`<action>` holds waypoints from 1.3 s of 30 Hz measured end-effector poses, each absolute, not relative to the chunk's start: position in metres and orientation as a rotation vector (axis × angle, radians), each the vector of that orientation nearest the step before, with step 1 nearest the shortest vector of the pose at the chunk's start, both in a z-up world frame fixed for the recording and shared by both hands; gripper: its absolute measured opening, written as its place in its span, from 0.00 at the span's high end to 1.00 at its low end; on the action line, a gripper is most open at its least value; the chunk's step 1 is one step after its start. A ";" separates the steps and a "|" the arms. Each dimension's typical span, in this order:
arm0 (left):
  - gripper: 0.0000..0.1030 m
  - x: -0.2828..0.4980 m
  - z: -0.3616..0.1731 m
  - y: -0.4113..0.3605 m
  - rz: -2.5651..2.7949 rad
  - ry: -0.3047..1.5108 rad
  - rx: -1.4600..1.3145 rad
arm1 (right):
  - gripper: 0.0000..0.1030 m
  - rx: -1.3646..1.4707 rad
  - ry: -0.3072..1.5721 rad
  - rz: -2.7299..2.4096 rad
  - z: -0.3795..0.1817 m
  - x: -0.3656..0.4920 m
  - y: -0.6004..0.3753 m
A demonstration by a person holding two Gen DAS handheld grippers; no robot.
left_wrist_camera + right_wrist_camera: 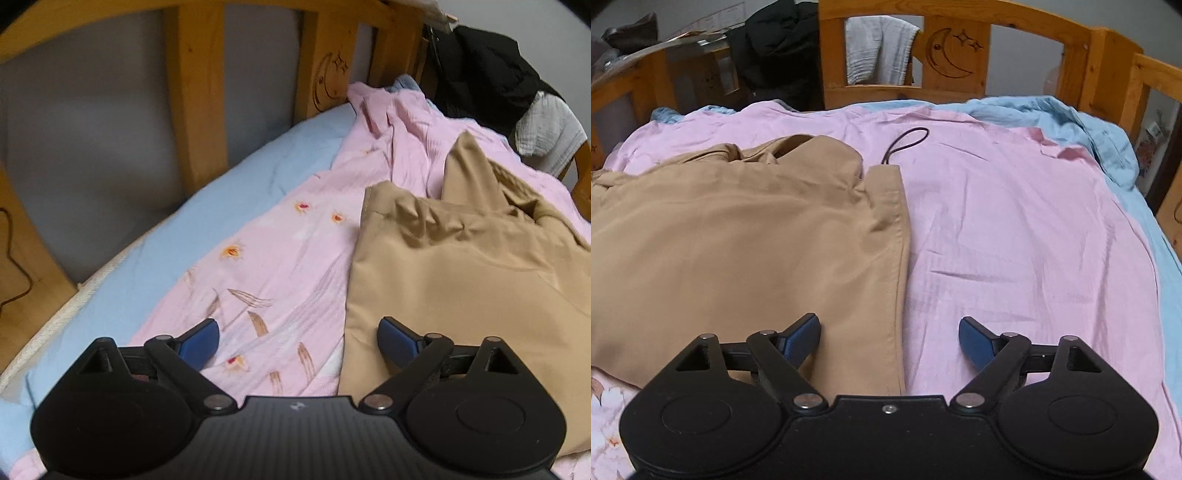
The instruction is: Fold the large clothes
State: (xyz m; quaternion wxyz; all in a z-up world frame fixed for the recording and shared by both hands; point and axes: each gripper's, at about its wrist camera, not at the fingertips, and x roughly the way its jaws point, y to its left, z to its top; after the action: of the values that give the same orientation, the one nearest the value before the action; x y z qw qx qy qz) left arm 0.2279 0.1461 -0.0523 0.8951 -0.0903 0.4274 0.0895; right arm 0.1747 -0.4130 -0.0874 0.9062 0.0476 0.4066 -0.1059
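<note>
A large tan garment (461,280) lies spread on a pink quilt (280,266) on a bed; it also shows in the right wrist view (746,243), with a dark drawstring loop (905,144) sticking out of its far corner. My left gripper (299,343) is open and empty, hovering over the garment's left edge, which lies between the blue pads. My right gripper (889,341) is open and empty over the garment's right hemmed edge, which also lies between its pads.
A wooden bed frame (960,55) with a moon carving rings the bed. A light blue sheet (177,236) lies under the quilt. Black clothing (779,48) and a white cloth (875,48) hang on the rail.
</note>
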 end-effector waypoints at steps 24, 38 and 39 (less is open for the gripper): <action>0.09 0.237 -0.053 -0.057 -0.188 0.708 0.210 | 0.11 -0.142 0.582 0.123 -0.101 0.252 -0.256; 0.05 0.229 -0.060 -0.027 -0.130 0.735 0.113 | 0.08 -0.160 0.600 0.099 -0.100 0.219 -0.275; 0.05 0.230 -0.061 -0.028 -0.127 0.735 0.122 | 0.07 -0.155 0.615 0.092 -0.106 0.221 -0.274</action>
State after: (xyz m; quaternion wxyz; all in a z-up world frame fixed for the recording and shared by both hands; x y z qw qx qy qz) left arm 0.2299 -0.0279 -0.0607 0.9294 0.0597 0.3589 -0.0622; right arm 0.2213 -0.2742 -0.1055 0.9490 -0.0761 0.3025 0.0454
